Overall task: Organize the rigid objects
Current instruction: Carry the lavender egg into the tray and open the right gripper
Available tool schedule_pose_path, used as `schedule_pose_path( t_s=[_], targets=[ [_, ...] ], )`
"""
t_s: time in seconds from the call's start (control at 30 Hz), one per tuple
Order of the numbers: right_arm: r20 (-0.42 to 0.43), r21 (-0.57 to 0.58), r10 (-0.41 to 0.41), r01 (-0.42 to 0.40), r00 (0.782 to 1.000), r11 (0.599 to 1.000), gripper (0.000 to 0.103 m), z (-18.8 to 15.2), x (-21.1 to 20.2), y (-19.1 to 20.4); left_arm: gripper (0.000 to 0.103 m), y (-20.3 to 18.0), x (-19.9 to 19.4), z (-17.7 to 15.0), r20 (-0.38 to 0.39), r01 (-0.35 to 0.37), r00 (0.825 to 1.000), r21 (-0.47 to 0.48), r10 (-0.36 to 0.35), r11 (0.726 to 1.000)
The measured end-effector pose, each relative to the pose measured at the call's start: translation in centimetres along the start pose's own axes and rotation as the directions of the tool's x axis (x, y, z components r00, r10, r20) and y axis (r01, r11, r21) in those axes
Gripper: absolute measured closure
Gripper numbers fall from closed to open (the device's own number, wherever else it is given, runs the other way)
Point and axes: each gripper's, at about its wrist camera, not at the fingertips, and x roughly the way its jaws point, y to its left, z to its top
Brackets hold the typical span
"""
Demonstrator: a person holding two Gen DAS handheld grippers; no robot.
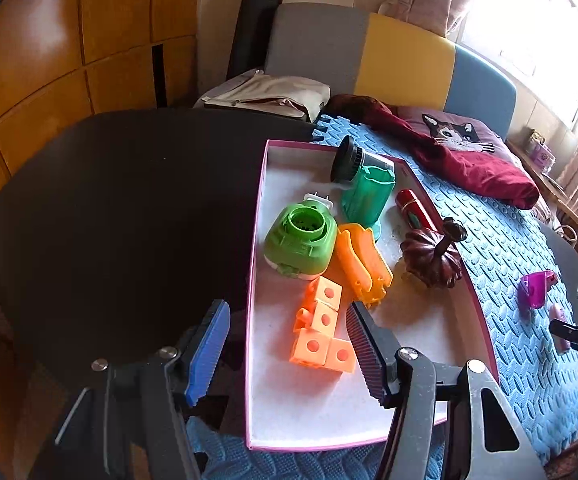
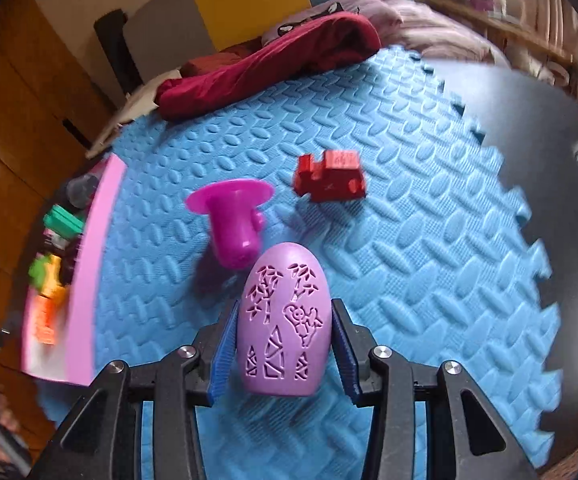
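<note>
My left gripper (image 1: 285, 344) is open and empty above the near part of a pink-rimmed white box (image 1: 309, 420). The box holds orange cubes (image 1: 323, 334), an orange track piece (image 1: 363, 268), a green round device (image 1: 301, 240), a green cup (image 1: 367, 196), a red tube (image 1: 413, 214) and a dark pumpkin (image 1: 435, 256). My right gripper (image 2: 283, 340) is shut on a lilac carved egg-shaped piece (image 2: 285, 320) over the blue foam mat (image 2: 409, 220). A magenta cup (image 2: 233, 224) lies on its side and a red block toy (image 2: 331, 176) lies beyond it.
The box's pink wall (image 2: 89, 280) is at the left in the right wrist view. A dark red garment (image 1: 469, 156) lies at the mat's far end. The black table (image 1: 109, 220) extends left of the box. The magenta cup (image 1: 535, 290) lies right of the box.
</note>
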Motion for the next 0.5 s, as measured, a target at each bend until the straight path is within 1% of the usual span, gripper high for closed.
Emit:
schedule_pose_path(
  t_s=[0.13,0.17,0.27,0.37,0.5],
  targets=[
    [0.031,-0.028,0.098,-0.098,0.995,0.995,0.059,-0.7,-1.6,2.2,0.041,0.3,-0.1,0.1,0.004,-0.003,1.000,-0.010,0.003,1.000],
    [0.035,-0.057,0.124,-0.122,0.992,0.991,0.059,-0.6,-1.9,3.5,0.041,0.3,-0.2,0.1,0.006,-0.006,1.000,-0.013,0.006,1.000],
    [0.034,-0.170,0.170,-0.162,0.985,0.972,0.059,-0.8,-2.4,7.9,0.041,0.6,-0.4,0.1,0.014,-0.013,1.000,-0.021,0.013,1.000],
    [0.010,-0.278,0.221,-0.209,0.975,0.937,0.059,-1.3,-1.8,12.9,0.041,1.3,-0.9,0.1,0.030,-0.030,0.999,-0.028,0.031,0.999],
    [-0.053,-0.402,0.245,-0.245,0.968,0.882,0.059,-3.0,0.3,19.3,0.041,2.5,-1.2,0.1,0.038,-0.047,0.998,-0.047,0.049,0.998]
  ],
)
